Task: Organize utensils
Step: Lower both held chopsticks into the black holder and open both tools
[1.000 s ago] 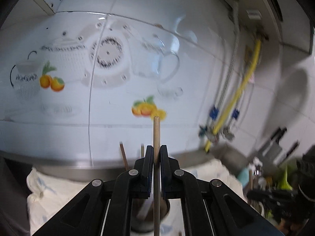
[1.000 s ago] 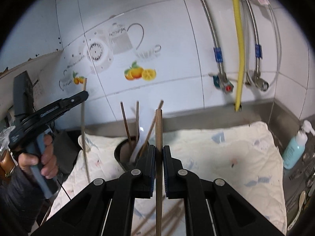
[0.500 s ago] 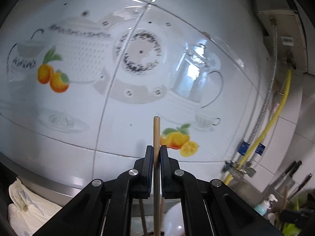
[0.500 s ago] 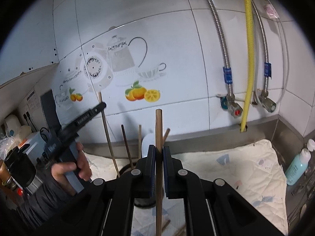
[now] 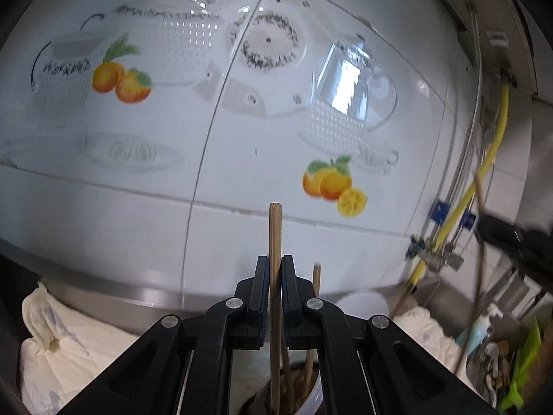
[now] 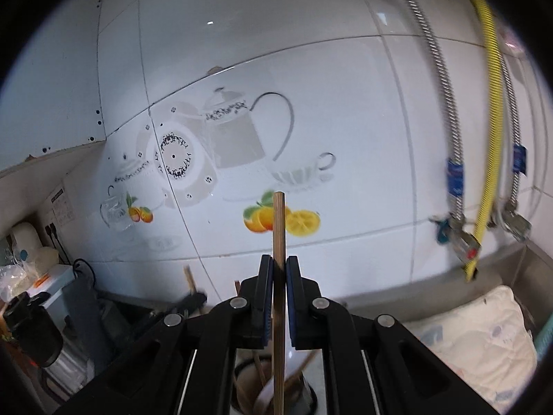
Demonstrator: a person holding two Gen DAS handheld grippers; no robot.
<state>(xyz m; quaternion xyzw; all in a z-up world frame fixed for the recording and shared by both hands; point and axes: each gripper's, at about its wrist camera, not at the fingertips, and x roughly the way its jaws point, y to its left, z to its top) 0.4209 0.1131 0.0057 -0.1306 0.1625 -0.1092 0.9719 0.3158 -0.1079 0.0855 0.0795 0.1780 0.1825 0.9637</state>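
Left gripper (image 5: 275, 278) clamped on upright chopstick (image 5: 275, 235), right gripper (image 6: 279, 280) clamped on second chopstick (image 6: 278, 228), both above dark utensil holder (image 6: 249, 392), contents possibly chopsticks, spoon.

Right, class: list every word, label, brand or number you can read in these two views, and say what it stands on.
Nothing can be read.
White sticker on the grey wall unit: print too small.
White notice above the wall socket: blurred.
Blue tags on the braided steel hoses: no legible print.
Painted teapot tile: ornament only.
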